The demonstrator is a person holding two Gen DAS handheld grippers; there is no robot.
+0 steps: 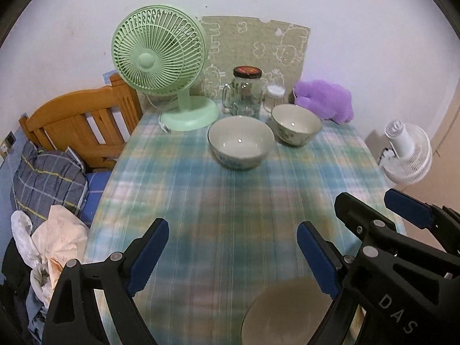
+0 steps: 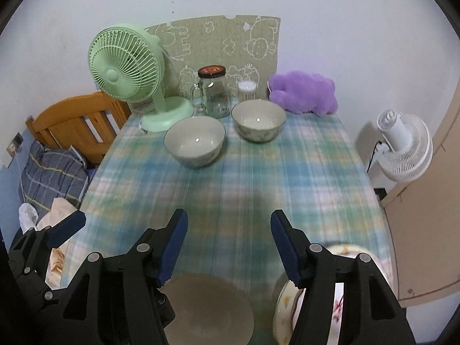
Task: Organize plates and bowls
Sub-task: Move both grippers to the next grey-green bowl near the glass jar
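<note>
Two pale patterned bowls stand upright at the far end of the checked tablecloth: a nearer one and a farther one. A plain beige plate lies at the near edge. A floral plate or bowl lies at the near right, partly hidden by my right gripper. My left gripper is open and empty above the near table. My right gripper is open and empty; it also shows in the left wrist view.
A green desk fan, a lidded glass jar mug, a small white container and a purple plush stand along the back. A wooden bed frame with bedding is left. A white fan stands right.
</note>
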